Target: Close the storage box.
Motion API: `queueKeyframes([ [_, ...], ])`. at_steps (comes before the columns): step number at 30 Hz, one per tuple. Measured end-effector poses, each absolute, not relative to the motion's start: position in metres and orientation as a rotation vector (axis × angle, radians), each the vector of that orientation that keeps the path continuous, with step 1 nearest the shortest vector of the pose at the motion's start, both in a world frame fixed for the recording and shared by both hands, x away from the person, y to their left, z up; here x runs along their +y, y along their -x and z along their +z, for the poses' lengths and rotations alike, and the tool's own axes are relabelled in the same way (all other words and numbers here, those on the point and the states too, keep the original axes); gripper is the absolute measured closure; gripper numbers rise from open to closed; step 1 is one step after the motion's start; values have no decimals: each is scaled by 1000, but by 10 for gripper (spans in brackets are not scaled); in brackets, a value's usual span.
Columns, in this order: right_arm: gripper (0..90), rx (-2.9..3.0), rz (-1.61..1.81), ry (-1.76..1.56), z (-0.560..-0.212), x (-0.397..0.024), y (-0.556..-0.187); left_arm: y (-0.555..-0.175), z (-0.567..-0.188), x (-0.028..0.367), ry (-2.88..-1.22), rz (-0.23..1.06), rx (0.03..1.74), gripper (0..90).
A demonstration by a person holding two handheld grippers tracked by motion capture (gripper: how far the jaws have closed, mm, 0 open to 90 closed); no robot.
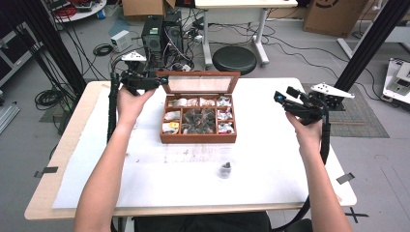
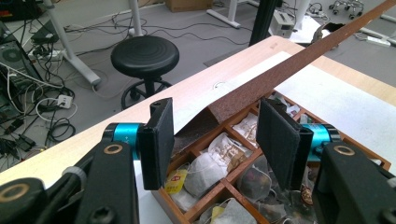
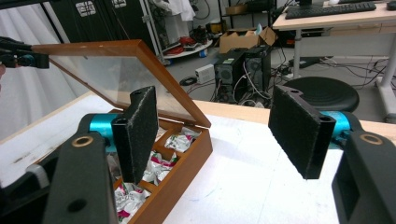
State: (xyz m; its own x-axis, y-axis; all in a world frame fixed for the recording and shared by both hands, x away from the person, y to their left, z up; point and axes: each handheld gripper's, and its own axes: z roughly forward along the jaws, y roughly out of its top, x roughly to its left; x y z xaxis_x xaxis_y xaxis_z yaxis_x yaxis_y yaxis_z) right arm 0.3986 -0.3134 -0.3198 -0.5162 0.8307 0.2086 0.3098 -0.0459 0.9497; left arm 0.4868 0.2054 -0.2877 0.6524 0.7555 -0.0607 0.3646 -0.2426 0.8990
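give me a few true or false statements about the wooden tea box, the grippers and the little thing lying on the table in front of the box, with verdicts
1. The wooden box has its lid raised. True.
2. The right gripper is clamped on the box's front wall. False: its jaws stand wide apart, off to the right of the box, holding nothing.
3. The box's compartments hold tea bags and wrapped packets. True.
4. The small dark object lies inside the box's centre compartment. False: it lies on the white table cover in front of the box.
5. The left gripper is at the lid's left corner, jaws open. True.
6. A black stool stands on top of the table. False: it stands on the floor beyond the table.
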Motion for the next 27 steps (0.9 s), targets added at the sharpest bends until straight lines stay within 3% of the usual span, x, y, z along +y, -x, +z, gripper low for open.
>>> queueKeyframes([
  [27,340,1797,1591,-1212,-322,-310,-403,-459,-305,204,-1832,467,947,422],
])
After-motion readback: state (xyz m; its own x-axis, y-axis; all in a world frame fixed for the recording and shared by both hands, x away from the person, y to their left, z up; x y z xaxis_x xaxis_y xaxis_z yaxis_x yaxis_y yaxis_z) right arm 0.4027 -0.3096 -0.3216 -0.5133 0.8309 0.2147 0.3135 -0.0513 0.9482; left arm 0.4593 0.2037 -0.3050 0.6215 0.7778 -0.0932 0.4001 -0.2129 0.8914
